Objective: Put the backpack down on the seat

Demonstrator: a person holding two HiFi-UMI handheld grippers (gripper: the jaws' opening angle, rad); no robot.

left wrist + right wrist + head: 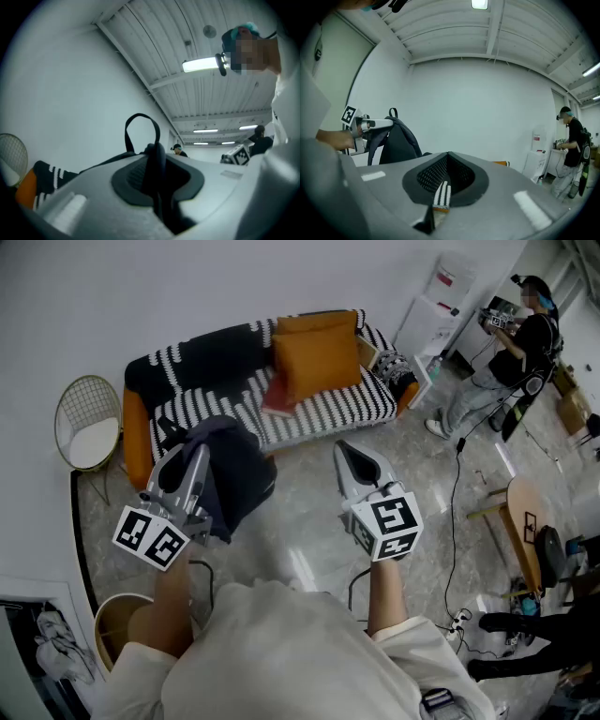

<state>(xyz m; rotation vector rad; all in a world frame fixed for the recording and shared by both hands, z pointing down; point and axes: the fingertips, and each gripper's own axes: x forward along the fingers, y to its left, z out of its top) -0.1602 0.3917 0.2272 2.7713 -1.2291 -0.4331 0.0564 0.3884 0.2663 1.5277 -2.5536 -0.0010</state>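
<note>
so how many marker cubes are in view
2. One cube rides the left gripper, shut on the backpack; the other rides the right gripper. None seems hidden.

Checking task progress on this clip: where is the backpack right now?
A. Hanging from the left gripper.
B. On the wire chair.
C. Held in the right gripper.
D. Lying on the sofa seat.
A: the left gripper has its jaws clamped on the dark backpack, which hangs short of the sofa.
</note>
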